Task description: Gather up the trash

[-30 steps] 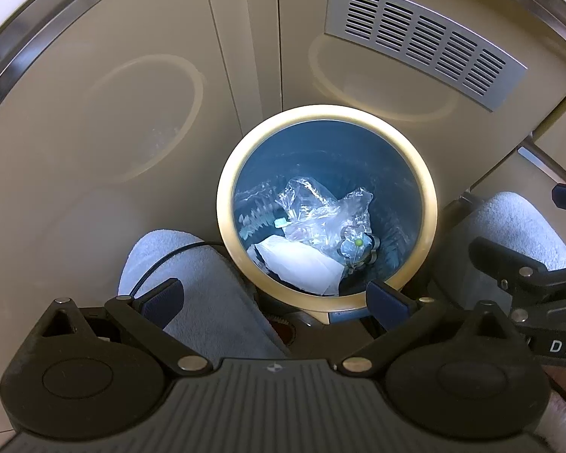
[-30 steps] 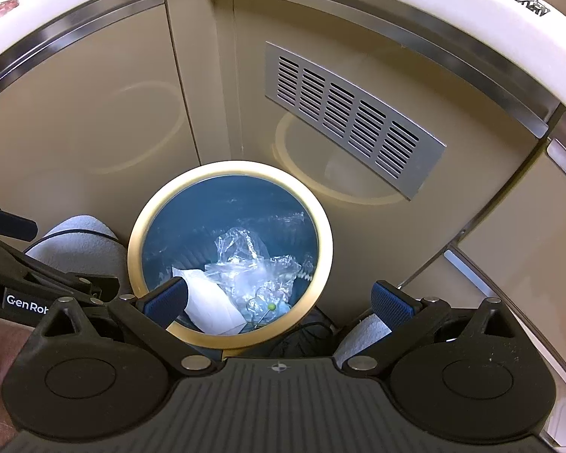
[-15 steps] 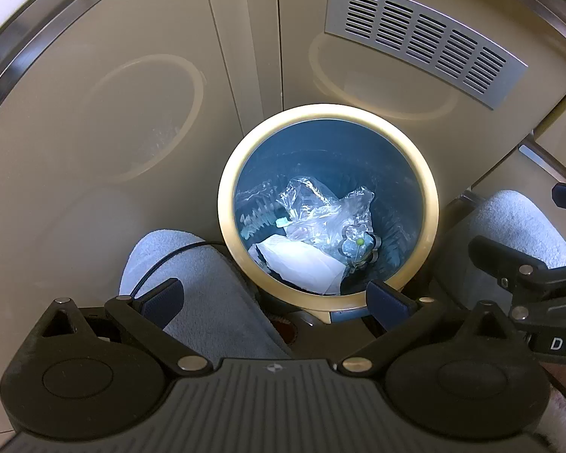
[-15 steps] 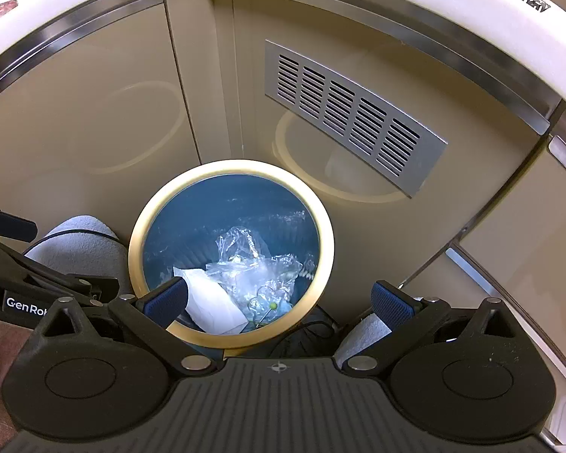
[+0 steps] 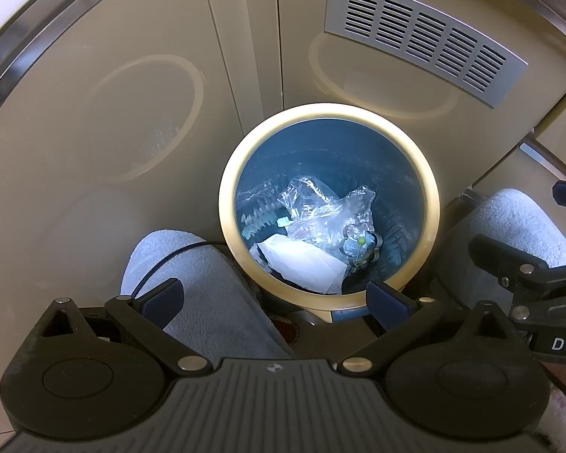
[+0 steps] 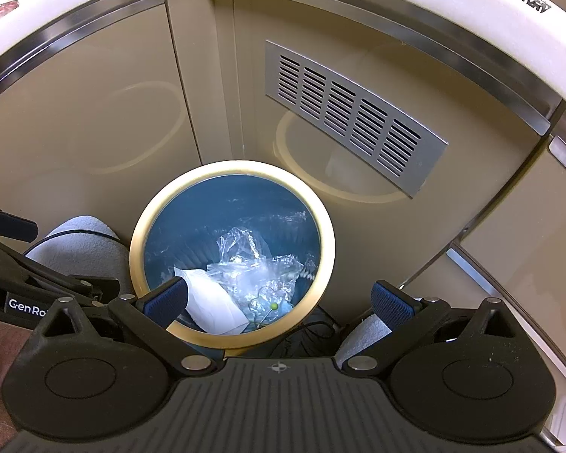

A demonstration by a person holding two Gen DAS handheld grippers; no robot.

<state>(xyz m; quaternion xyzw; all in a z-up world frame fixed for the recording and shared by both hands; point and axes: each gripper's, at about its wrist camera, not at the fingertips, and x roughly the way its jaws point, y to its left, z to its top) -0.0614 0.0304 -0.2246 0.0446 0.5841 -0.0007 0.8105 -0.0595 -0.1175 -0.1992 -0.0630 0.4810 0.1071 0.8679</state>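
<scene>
round blue bin (image 6: pixel 322 260) with cream rim, holding crumpled clear plastic (image 6: pixel 253 264) and white paper (image 6: pixel 211 298); right gripper (image 6: pixel 279 302) spread wide above.

Round trash bin (image 5: pixel 224 204) (image 6: pixel 326 241), seen from above: a pale yellow rim enclosed a blue interior lined with a thin film liner that was wrinkled along the inner wall. The bin stood upright on the floor, close to a beige cabinet front. Inside, at the bottom, lay a crumpled clear plastic bag (image 5: pixel 320 211) (image 6: pixel 245 253), with a white paper wrapper (image 5: pixel 298 264) (image 6: pixel 211 298) beside and partly beneath it. A small green bead (image 5: pixel 361 241) (image 6: pixel 273 305) showed among the clear plastic.
</scene>
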